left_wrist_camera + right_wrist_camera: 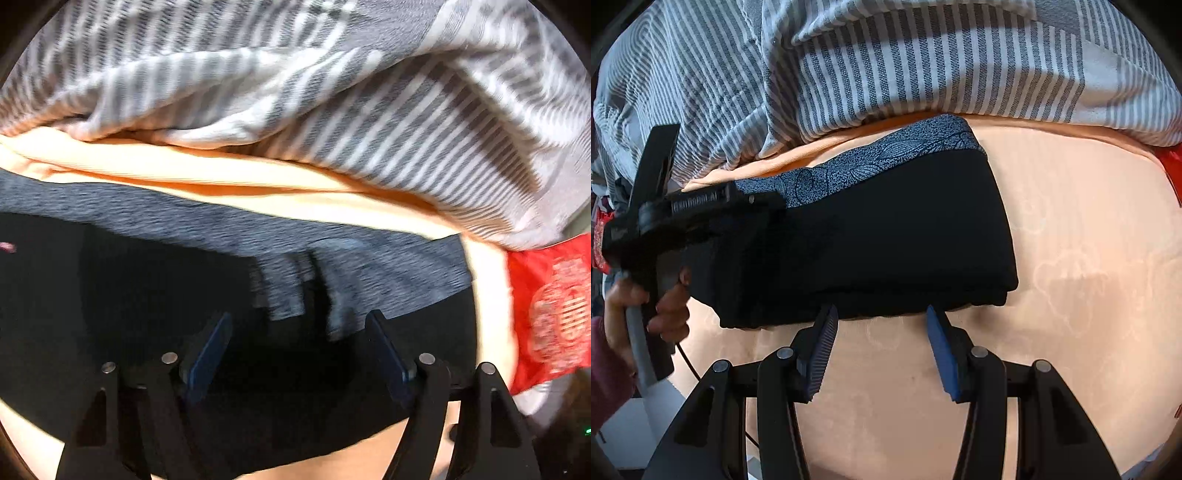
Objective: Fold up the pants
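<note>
The black pants (871,236) lie folded into a compact stack on the peach bed sheet (1071,280), with their grey patterned waistband (886,155) along the far edge. My right gripper (882,312) is open and empty, its fingertips at the stack's near edge. My left gripper (299,319) is open and hovers low over the pants (110,295), near the waistband (221,225). In the right wrist view the left gripper's body (683,218) sits over the stack's left end, held by a hand.
A grey and white striped blanket (886,55) is bunched along the far side of the bed, also in the left wrist view (332,110). A red patterned cloth (550,310) lies at the right. A hand (665,306) holds the left gripper's handle.
</note>
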### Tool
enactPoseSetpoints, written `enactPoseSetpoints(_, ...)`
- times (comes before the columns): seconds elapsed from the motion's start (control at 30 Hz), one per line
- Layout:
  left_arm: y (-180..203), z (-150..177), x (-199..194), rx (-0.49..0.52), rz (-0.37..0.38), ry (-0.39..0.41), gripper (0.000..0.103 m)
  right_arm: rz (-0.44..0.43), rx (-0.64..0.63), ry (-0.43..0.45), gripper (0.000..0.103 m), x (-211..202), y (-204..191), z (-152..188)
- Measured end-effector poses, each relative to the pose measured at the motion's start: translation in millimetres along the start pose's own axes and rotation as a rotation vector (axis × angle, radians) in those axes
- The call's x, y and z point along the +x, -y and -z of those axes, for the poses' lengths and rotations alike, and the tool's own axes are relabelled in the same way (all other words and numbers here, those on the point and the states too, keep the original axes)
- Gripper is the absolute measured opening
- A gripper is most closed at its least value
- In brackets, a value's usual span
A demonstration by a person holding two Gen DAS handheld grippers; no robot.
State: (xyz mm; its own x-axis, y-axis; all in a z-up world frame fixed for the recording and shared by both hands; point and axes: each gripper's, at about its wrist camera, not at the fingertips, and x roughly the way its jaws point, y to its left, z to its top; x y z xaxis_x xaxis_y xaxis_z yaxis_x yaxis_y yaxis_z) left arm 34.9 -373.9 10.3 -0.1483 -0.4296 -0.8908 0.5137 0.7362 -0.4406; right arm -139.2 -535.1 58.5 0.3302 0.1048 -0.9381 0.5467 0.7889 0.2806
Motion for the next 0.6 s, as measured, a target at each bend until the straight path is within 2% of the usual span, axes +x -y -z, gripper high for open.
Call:
enactPoseSetpoints(0.07,2.6,-5.0,2.4,0.000,0.030,-0.010,0.076,0.000,0.003,-0.002,0.054,-0.3,1.2,-1.4)
enactPoseSetpoints(0.13,1.1,-8.3,10.4,0.009,0.019,-0.031,0.076,0.002,0.010,-0.001,0.054,-0.2,2.4,-3.2)
enactPoseSetpoints(0.27,-2.7,-17.6,30.2,-0.035,0.022,-0.061,0.074,-0.001,0.008,-0.002,0.054,1.8,2.3,-6.6)
enactPoseSetpoints(0.3,-2.3,-18.6,33.0,-0.041,0.021,-0.059,0.048,0.000,0.006,-0.001,0.054,2.6,2.0,-7.4)
enactPoseSetpoints(0.33,-0.6,-18.9,39.0,-0.044,0.034,-0.075,0.035,0.000,0.005,-0.001,0.054,3.9,1.8,-8.1)
enactPoseSetpoints(0.37,1.9,-17.3,39.7,-0.044,0.028,-0.078,0.032,-0.001,0.005,-0.003,0.054,5.1,1.6,-8.5)
enactPoseSetpoints(0.4,5.6,-15.6,38.0,-0.033,0.024,-0.064,0.021,-0.003,0.006,-0.008,0.054,7.9,1.5,-8.7)
enactPoseSetpoints(0.5,21.5,-16.9,28.5,0.025,0.009,-0.022,0.017,-0.001,0.008,-0.021,0.054,15.0,0.5,-10.8)
enactPoseSetpoints(0.6,21.9,-27.1,16.9,0.011,0.021,0.004,0.015,-0.005,0.011,-0.027,0.054,19.6,-0.9,-12.0)
